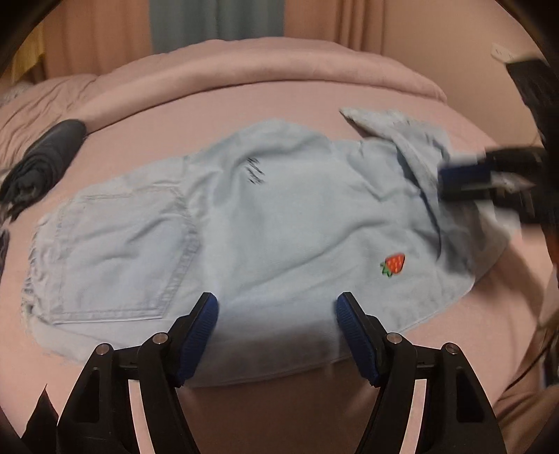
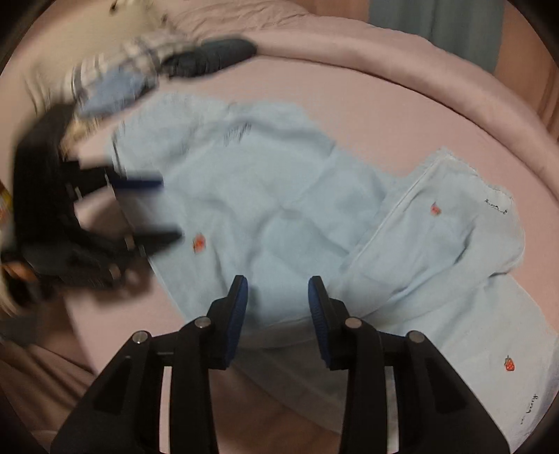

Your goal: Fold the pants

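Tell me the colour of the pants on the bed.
Light blue pants, clearest in the left wrist view.

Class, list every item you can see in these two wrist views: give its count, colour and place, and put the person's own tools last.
pants: one pair, pale blue denim, spread across the bed, one leg end folded back over itself.
strawberry motifs: at least three, red with green, on the pants.
bed cover: one, pink, under everything.
dark garment: one, dark grey, bunched beside the pants' waist end.
checked cloth: one, blurred, pale check, past the dark garment.
curtains: pink and grey-blue, behind the bed.
left gripper: black with blue pads, jaws open above the pants.
right gripper: same colours, jaws open above the pants.
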A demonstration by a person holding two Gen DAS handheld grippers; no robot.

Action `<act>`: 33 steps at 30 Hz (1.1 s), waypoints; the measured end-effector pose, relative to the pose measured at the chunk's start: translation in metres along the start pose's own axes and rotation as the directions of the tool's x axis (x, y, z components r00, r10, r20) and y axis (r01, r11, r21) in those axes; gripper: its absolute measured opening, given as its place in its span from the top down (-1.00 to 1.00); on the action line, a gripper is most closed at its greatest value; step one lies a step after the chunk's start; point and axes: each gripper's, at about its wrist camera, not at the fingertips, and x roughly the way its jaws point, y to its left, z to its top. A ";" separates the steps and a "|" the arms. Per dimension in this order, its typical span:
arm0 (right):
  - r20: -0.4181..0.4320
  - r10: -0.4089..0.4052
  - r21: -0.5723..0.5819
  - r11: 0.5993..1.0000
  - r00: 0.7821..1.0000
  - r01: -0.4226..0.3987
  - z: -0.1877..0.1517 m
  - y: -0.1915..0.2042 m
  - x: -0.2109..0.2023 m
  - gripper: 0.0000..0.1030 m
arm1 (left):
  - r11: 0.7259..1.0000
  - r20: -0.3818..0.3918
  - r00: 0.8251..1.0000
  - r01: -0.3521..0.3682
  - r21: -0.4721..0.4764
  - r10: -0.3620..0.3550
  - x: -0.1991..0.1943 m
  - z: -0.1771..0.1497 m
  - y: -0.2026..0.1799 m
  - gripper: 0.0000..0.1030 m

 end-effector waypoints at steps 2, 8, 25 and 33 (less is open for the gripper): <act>0.048 -0.032 0.081 0.996 0.998 0.028 0.024 -0.023 -0.014 -0.15 | 0.999 0.042 0.999 0.032 -0.006 -0.032 -0.014 0.005 -0.002 -0.39; -0.060 -0.184 0.398 0.897 0.981 0.193 0.108 -0.115 0.011 -0.39 | 0.976 0.050 0.976 0.211 0.054 -0.214 -0.010 0.030 -0.047 -0.38; -0.124 -0.150 0.510 0.838 0.981 0.192 0.117 -0.156 0.038 0.87 | 0.927 -0.008 0.956 0.286 0.241 -0.293 0.021 0.051 -0.144 0.89; 0.265 -0.252 0.640 0.768 0.931 0.026 -0.009 -0.156 -0.146 0.86 | 0.879 0.060 0.970 0.188 0.438 -0.237 -0.008 0.032 -0.201 0.89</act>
